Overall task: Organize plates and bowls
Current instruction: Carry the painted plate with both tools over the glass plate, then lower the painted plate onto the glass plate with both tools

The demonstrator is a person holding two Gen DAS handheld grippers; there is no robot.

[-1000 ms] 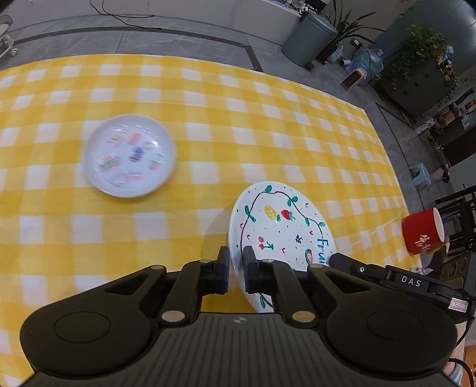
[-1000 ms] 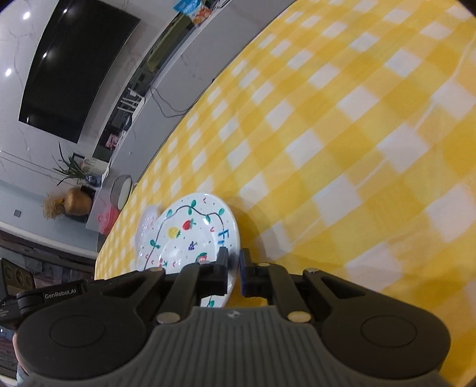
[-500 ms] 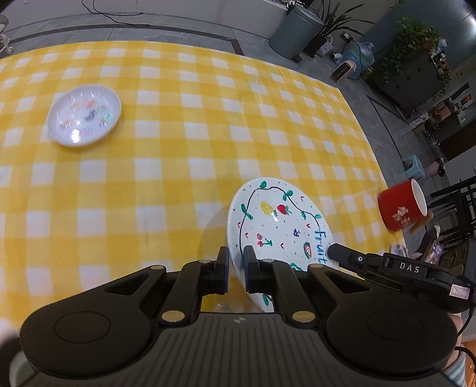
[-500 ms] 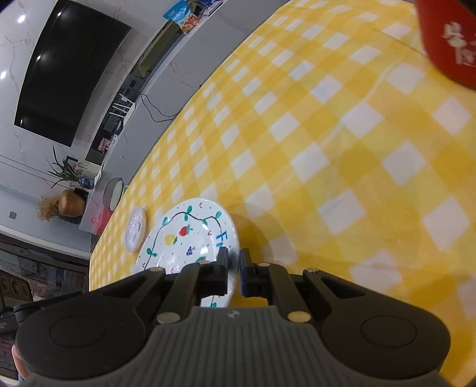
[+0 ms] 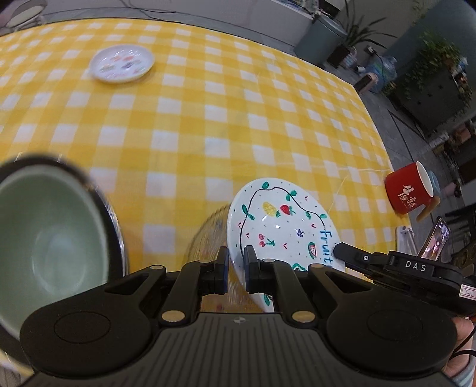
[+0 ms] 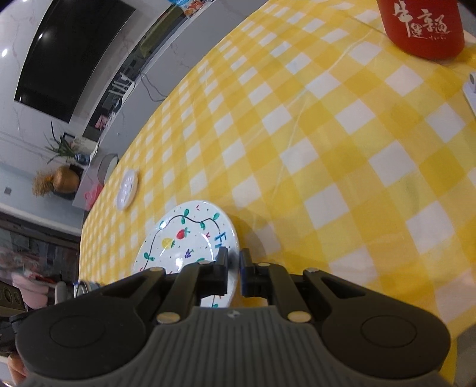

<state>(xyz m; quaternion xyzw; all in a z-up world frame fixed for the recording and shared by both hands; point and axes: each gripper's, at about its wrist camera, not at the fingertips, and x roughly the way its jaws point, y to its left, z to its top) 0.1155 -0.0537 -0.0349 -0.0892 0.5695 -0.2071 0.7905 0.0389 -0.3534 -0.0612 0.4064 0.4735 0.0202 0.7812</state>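
Observation:
A white plate painted with fruit [image 5: 282, 226] hangs tilted just above the yellow checked tablecloth [image 5: 208, 119], held from both sides. My left gripper [image 5: 236, 259] is shut on its near left rim. My right gripper [image 6: 233, 259] is shut on the opposite rim by the blue lettering, and its tip [image 5: 339, 248] shows in the left wrist view. A ridged clear glass dish [image 5: 205, 238] shows blurred under the plate's left edge. A pale green bowl with a dark rim [image 5: 44, 238] fills the near left. A small white plate with coloured pictures [image 5: 122, 62] lies far back.
A red mug with white characters [image 5: 410, 187] stands near the table's right edge, close in the right wrist view [image 6: 422, 26]. A phone [image 5: 434, 241] leans beside it. A white object [image 6: 471, 89] lies at the frame's right edge. The floor drops off beyond the table.
Both grippers have carried the fruit plate across the table, still gripping its rims. The small plate has fallen farther back, the green bowl has come into view at left, and the red mug is nearer.

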